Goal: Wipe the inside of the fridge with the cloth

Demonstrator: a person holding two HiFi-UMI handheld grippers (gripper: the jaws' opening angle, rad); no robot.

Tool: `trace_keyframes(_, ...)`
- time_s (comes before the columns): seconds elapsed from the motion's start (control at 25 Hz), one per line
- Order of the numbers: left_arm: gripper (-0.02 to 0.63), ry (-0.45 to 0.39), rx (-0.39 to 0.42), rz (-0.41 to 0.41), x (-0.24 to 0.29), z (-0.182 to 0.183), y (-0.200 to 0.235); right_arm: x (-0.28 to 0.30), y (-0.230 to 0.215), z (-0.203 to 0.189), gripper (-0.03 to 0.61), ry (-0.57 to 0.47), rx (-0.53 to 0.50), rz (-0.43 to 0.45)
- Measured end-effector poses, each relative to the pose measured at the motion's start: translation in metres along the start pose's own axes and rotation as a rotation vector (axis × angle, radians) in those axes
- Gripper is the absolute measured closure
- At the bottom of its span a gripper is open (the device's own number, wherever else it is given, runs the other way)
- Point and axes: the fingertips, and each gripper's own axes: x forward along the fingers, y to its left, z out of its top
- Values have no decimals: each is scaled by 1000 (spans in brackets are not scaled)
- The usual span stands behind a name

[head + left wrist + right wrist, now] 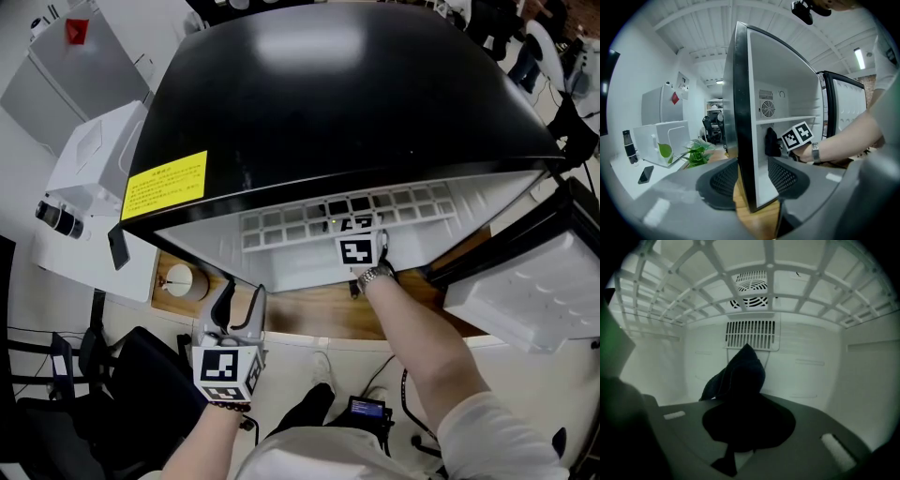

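A small fridge [328,103] with a black top stands open on a wooden table [319,314]. My right gripper [356,234] reaches into its lower compartment, under the white wire shelf [764,268]. It is shut on a dark cloth [740,376], which stands up in a peak in front of the slotted vent [751,335] on the back wall. The left gripper view shows the cloth [771,141] just below the shelf. My left gripper [239,305] is open and empty outside the fridge, with the left front edge of the fridge [740,93] straight ahead of its jaws.
The fridge door [525,281] hangs open at the right. A white box [94,187], a phone [117,248] and a dark bottle [629,146] sit on the counter to the left. A green plant [696,152] stands beside the fridge.
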Motion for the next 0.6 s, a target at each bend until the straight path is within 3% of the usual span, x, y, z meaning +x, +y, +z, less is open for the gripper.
trace_keyframes(0.6,413,2,9,4,0,0,0,-10,-61,-8,529,8,15,-98)
